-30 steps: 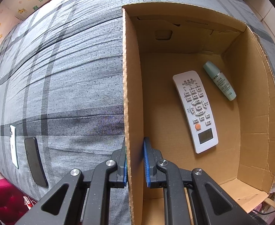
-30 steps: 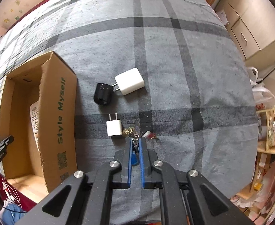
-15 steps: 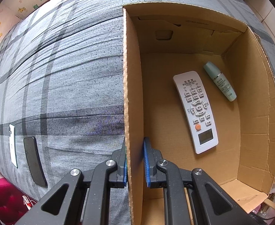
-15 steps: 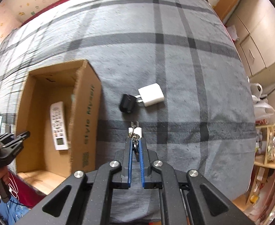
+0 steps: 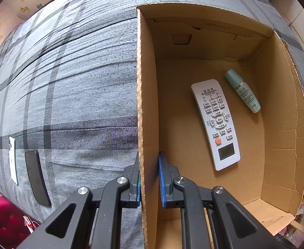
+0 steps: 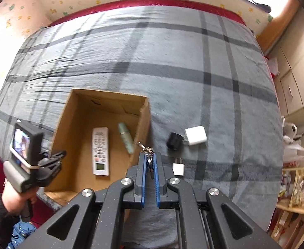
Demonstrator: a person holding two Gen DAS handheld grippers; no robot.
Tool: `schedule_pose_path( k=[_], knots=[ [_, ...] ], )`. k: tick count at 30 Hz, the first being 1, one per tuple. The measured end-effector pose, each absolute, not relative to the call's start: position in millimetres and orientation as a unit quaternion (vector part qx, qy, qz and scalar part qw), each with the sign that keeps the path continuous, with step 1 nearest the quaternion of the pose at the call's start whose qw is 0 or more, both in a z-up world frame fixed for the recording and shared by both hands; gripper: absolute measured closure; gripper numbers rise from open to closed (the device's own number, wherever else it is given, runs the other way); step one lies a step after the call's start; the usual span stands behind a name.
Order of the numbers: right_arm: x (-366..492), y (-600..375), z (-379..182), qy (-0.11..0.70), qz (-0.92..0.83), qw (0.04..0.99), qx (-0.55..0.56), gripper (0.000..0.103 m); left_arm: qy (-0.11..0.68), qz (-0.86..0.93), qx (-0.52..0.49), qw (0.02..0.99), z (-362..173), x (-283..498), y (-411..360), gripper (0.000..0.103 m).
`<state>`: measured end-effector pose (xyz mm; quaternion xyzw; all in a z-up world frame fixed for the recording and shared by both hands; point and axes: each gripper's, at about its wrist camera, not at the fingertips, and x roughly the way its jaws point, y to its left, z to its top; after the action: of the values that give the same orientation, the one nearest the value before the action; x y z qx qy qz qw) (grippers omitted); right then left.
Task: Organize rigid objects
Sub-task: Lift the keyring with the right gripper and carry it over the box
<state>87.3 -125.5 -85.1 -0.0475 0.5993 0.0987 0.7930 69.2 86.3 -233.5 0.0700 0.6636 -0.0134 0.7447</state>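
Both grippers clamped: right gripper (image 6: pixel 150 161) has lifted keys (image 6: pixel 146 149) boxward; left gripper (image 5: pixel 148 178) still pinches box wall (image 5: pixel 146 103)

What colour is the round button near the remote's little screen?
Orange. The round button sits just above the screen on the white remote; the left wrist view shows it best.
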Motion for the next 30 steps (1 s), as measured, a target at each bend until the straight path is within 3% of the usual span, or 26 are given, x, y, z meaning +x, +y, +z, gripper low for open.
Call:
schedule_pose_path(
  k=[19,30],
  knots=[
    [74.9,-43.6,-62.7,0.577,0.203,0.786,-0.084,0.098,0.662,-0.015,0.068,0.746,-232.3,68.5,86.7,0.089],
    [79.6,-14.5,-98.8,0.589,0.221,0.770,-0.104,0.098,0.662,-0.017,0.064,0.747,-233.5,68.3,88.3,0.089]
  ],
)
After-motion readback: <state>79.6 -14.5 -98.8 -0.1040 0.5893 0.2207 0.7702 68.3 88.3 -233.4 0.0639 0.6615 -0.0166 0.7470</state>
